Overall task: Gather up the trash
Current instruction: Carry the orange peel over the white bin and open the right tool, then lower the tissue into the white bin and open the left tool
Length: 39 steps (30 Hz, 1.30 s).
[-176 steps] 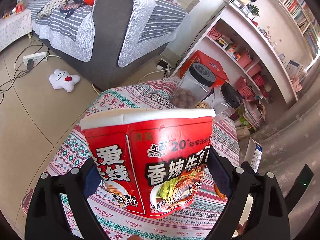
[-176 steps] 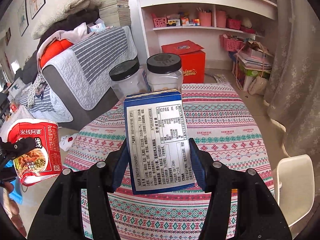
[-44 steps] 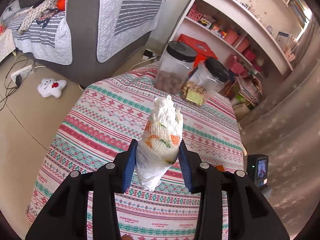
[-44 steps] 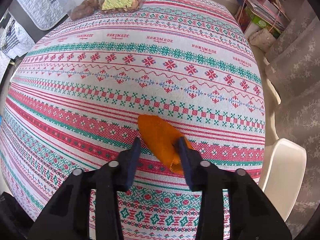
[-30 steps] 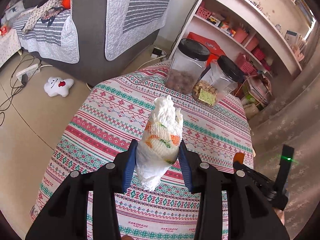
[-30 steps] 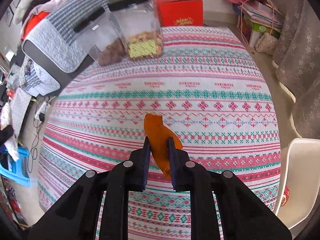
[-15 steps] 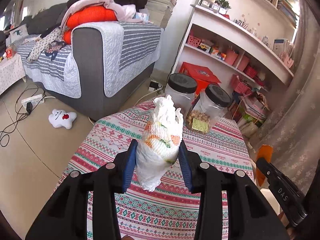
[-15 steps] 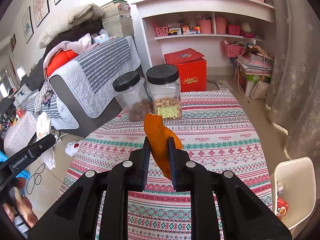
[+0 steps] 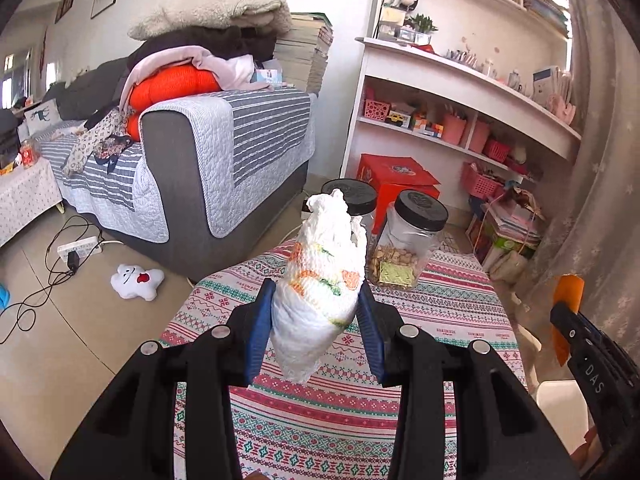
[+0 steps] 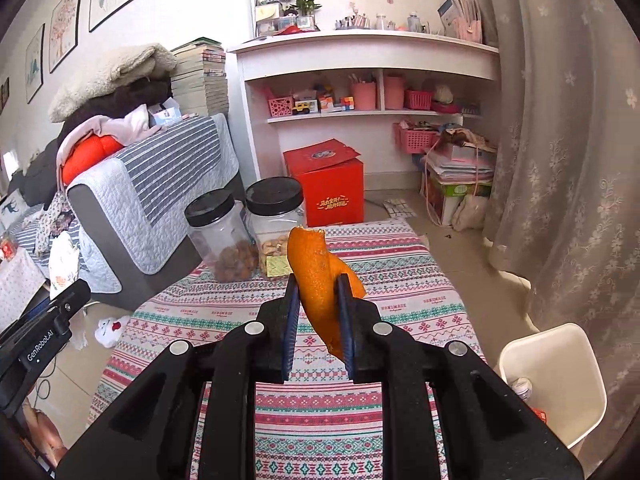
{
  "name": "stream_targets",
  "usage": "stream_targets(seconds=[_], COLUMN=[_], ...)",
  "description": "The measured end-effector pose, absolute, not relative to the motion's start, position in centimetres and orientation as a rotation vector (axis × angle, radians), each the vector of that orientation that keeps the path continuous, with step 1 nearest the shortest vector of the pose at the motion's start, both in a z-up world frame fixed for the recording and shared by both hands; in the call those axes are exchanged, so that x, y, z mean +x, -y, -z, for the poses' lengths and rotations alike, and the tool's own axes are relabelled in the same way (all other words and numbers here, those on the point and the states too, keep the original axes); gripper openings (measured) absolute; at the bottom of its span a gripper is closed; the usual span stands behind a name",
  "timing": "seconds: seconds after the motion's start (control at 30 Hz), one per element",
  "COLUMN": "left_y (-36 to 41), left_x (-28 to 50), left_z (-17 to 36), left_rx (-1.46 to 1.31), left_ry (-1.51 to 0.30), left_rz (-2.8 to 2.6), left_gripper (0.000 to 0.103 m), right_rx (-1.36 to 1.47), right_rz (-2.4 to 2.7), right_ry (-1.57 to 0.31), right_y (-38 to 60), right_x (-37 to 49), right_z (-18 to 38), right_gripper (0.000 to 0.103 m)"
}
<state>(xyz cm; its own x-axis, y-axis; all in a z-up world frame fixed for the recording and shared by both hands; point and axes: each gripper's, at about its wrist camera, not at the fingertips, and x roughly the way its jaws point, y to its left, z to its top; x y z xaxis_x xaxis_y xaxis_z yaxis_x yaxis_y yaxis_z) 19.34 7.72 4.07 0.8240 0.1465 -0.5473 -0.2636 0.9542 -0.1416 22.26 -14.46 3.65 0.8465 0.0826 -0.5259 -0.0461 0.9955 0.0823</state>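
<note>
My left gripper (image 9: 316, 320) is shut on a crumpled white tissue (image 9: 324, 280) with orange and green print, held high above the patterned table (image 9: 440, 308). My right gripper (image 10: 318, 308) is shut on a piece of orange peel (image 10: 316, 276), also lifted above the table (image 10: 400, 320). The right gripper with the peel (image 9: 566, 300) shows at the right edge of the left wrist view. The left gripper with the tissue (image 10: 62, 260) shows at the left edge of the right wrist view. A white bin (image 10: 560, 372) holding trash stands on the floor at the table's right.
Two clear jars with black lids (image 10: 276, 224) (image 10: 220, 236) stand at the table's far edge. A grey sofa (image 9: 200, 160) piled with clothes is to the left, white shelves (image 10: 368, 92) and a red box (image 10: 332, 184) behind, a curtain (image 10: 560, 160) on the right. Cables and a plush toy (image 9: 136, 280) lie on the floor.
Both grippers have risen and tilted up from the table, each keeping its hold. The view now takes in more of the room and less of the tabletop.
</note>
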Motion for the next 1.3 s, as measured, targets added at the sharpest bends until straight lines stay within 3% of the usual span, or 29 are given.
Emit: stream_targets(seconds=[0.5, 0.97, 1.0, 1.07, 1.2, 1.27, 1.3], left_y=[-0.9, 7.2, 8.0, 9.6, 13.4, 15.4, 16.5], left_x=[20.4, 21.0, 21.0, 20.9, 20.5, 20.3, 20.2], left_z=[-3.6, -2.5, -2.4, -2.3, -1.9, -1.6, -1.4], left_rx=[-0.185, -0.132, -0.128, -0.117, -0.075, -0.063, -0.057], left_ry=[-0.561, -0.585, -0.588, -0.594, -0.606, -0.631, -0.642], left_rz=[-0.134, -0.018, -0.001, 0.033, 0.11, 0.155, 0.177], left_gripper=[0.04, 0.04, 0.04, 0.04, 0.04, 0.04, 0.04], right_rx=[0.073, 0.153, 0.159, 0.172, 0.242, 0.298, 0.329], right_rz=[0.121, 0.419, 0.424, 0.438, 0.495, 0.563, 0.592], right_ry=[-0.527, -0.601, -0.601, -0.587, -0.521, -0.457, -0.427], right_y=[22.3, 36.7, 37.5, 38.8, 42.1, 44.1, 45.1], right_x=[21.2, 19.2, 18.9, 18.1, 16.4, 15.2, 14.7], right_z=[-4.3, -2.6, -2.5, -2.8, -4.0, -4.9, -5.3], right_gripper=[0.018, 0.023, 0.025, 0.042, 0.065, 0.091, 0.094])
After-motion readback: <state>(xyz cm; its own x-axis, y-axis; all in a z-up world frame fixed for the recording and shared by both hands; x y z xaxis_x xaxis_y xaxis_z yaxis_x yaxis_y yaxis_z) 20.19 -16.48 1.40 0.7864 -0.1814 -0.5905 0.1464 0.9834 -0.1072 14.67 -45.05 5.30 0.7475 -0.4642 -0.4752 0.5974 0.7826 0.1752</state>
